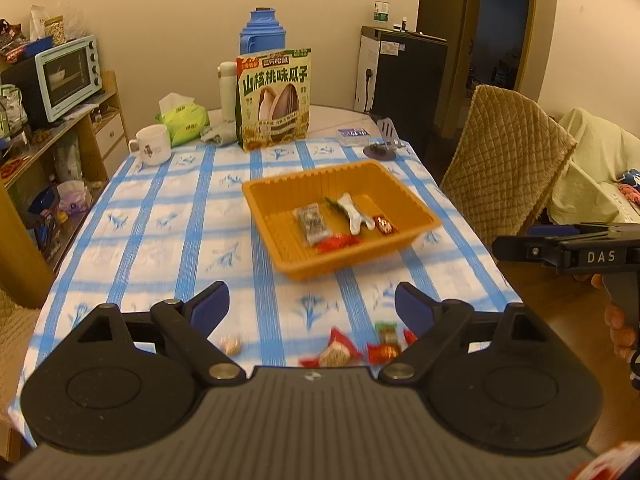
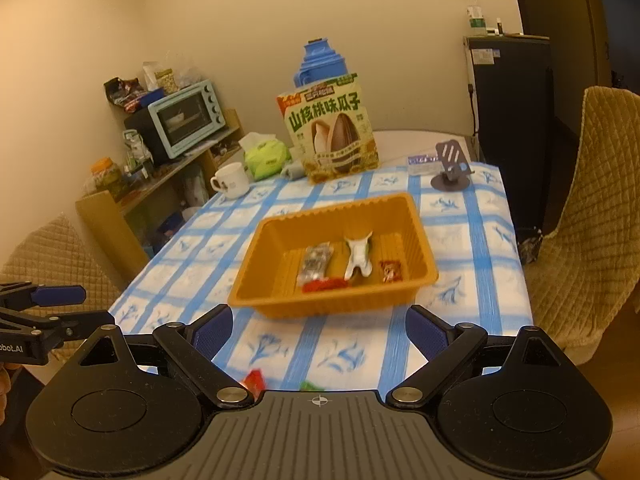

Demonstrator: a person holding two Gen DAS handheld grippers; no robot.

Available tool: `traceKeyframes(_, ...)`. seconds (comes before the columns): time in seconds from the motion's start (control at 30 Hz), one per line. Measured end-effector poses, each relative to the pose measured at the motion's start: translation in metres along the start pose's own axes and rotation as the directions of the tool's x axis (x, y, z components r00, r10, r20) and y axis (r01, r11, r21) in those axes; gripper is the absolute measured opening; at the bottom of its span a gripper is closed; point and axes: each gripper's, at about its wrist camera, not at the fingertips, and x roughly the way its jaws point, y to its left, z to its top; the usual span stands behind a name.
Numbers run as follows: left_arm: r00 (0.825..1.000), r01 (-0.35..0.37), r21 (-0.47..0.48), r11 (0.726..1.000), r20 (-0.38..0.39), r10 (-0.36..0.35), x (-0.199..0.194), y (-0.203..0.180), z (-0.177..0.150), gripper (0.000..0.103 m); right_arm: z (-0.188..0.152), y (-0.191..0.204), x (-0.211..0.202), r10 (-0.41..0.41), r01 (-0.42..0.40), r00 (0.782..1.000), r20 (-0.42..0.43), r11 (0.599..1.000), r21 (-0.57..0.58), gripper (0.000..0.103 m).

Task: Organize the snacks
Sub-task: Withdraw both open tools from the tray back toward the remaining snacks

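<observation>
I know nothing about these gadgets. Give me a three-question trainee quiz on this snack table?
1. True or false: the left hand-held gripper holds a snack.
2. What colour is the tray?
3. Loose snacks lie: A) at the table's near edge, B) beside the mug.

Key: 1 false, both it and the right hand-held gripper are open and empty; 2 orange; 3 A.

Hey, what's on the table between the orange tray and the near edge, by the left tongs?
Left wrist view: below the orange tray, a bare strip of blue-checked tablecloth, then loose wrapped snacks and a pale round one near the open, empty left tongs.
</observation>
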Motion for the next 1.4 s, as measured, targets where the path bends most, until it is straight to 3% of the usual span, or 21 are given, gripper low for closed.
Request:
traceKeyframes(0.33,0.998,0.026,-0.004,1.0,-0.054,-0.026,-0.024,0.005,-0.049,0.089,-0.05,0.029,-0.025,-0.035,0.034,0.998,-0.057,0.999,-0.014,0.093)
traceKeyframes(0.67,0.992,0.042,-0.005,0.999,-0.12,-0.043,-0.025,0.007,-0.083,0.089,-0.091,0.042,-0.029,-0.065,0.067,0.988,-0.141,0.998,0.007,0.093)
traceKeyframes(1.4,0.974,-0.014,-0.028,1.0,-0.228,0.007,0.002,0.019,-0.126,0.089,-0.132,0.052,0.02,-0.068,0.059,0.95,-0.306,0.997,-0.04,0.092)
